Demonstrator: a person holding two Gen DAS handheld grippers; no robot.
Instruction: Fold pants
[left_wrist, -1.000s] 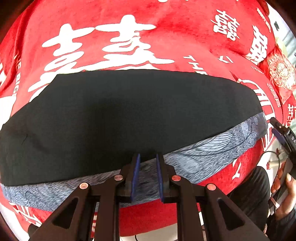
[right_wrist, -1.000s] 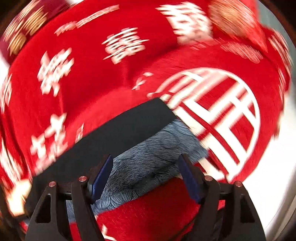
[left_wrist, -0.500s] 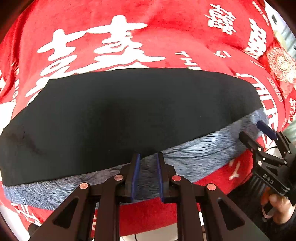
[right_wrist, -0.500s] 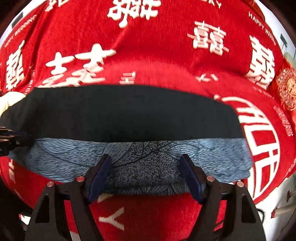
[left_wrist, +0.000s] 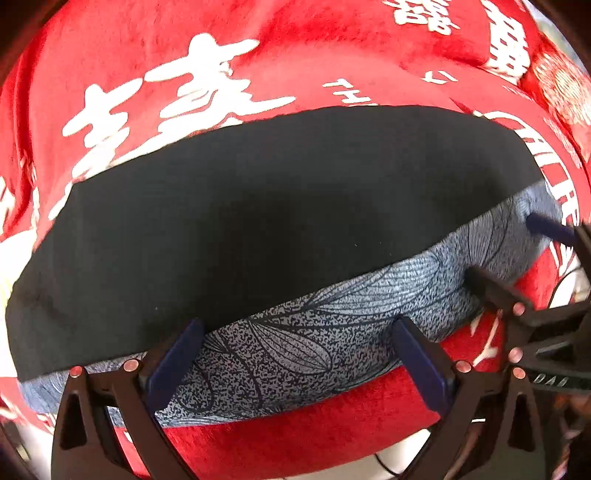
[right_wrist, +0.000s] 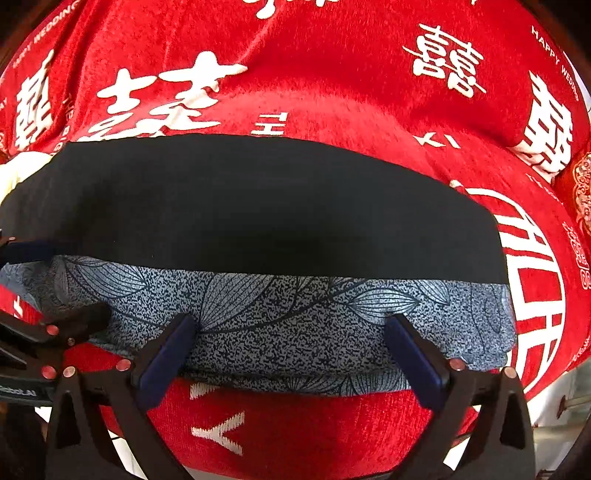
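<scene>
Red cloth (left_wrist: 295, 435) carries the pants (left_wrist: 280, 221) crosswise – both grippers, left (left_wrist: 299, 365) and right (right_wrist: 291, 358), have just spread wide over the near patterned edge, gripping nothing.

Left claw (left_wrist: 295, 354) in matte black plastic, two angular arms with triangular cut-outs, dark blue finger pads (left_wrist: 173, 354), copper-coloured round screw heads, right claw (right_wrist: 291, 350) identical, white lettering on its body

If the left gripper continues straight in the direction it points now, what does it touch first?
Most likely the grey-blue patterned band of the pants, beside the black fabric; the open left gripper straddles it, depth being unclear.
</scene>
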